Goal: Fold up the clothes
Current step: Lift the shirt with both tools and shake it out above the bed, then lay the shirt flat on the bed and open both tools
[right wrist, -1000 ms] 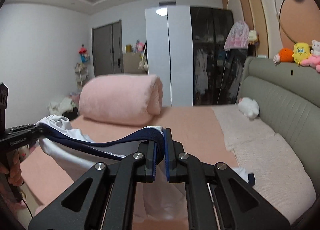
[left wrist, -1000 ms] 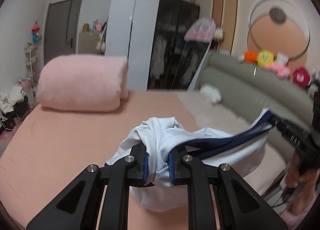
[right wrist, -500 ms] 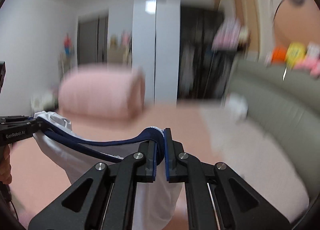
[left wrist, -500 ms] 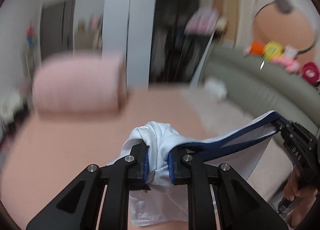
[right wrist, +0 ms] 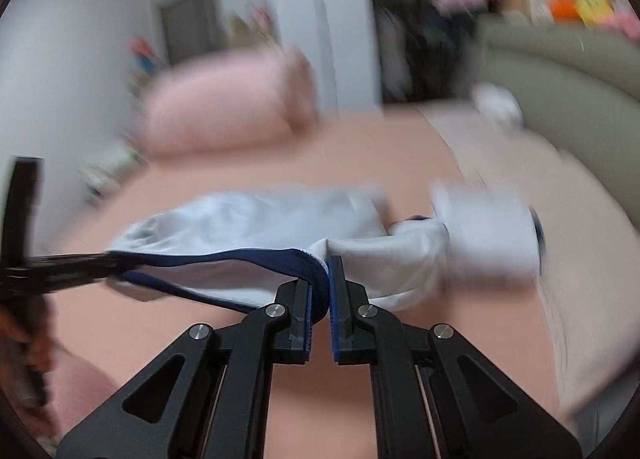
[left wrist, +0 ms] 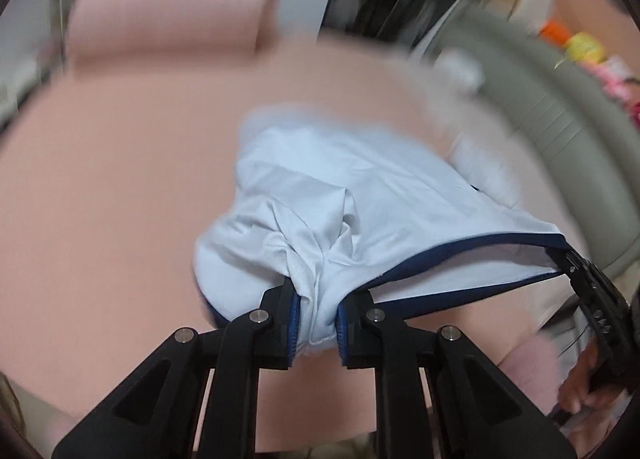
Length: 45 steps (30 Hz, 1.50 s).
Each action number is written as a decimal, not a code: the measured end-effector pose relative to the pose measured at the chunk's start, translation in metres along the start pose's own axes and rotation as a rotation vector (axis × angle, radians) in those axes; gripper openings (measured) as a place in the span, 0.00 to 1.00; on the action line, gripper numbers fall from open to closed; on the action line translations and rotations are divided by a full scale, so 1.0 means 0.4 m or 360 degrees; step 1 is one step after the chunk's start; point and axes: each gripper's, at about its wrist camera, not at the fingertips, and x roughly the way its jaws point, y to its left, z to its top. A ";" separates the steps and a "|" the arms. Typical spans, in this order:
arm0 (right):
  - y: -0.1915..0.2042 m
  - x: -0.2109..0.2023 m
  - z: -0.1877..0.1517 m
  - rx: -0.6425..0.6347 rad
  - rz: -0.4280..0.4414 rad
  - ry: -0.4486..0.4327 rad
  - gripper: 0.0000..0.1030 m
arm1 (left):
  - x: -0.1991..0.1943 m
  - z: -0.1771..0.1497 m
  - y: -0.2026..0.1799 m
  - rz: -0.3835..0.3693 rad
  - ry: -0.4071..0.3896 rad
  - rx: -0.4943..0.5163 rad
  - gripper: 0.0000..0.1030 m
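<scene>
The bed (left wrist: 100, 219), covered in a pink sheet, fills most of both views. A rolled pink blanket (right wrist: 228, 111) lies at about 11 o'clock in the right wrist view, and a padded grey headboard (left wrist: 552, 111) curves along from 1 to 3 o'clock in the left wrist view.

The white garment (left wrist: 360, 195) with a navy band (right wrist: 224, 259) is the task's thing. It hangs stretched between the two grippers, its far part spread out just above or on the sheet; blur makes it hard to say which.

The left gripper (left wrist: 316, 323) has its fingers clamped on a thick bunch of white cloth. The right gripper (right wrist: 320, 299) has its fingers nearly closed, pinching the navy band.

As for progress, the folding looks barely begun. The garment appears bunched near the left gripper, and no neat fold shows. Laying it flat, smoothing it and making the folds all seem left to do.

Motion blur smears the far cloth and the room. What kind of garment this is cannot be told. The bright toys (right wrist: 584, 7) at 1 o'clock are only blobs of colour.
</scene>
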 end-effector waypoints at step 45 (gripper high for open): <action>-0.193 0.186 -0.145 0.0023 0.0088 0.0611 0.16 | -0.057 -0.101 0.200 -0.0085 -0.0128 -0.0354 0.21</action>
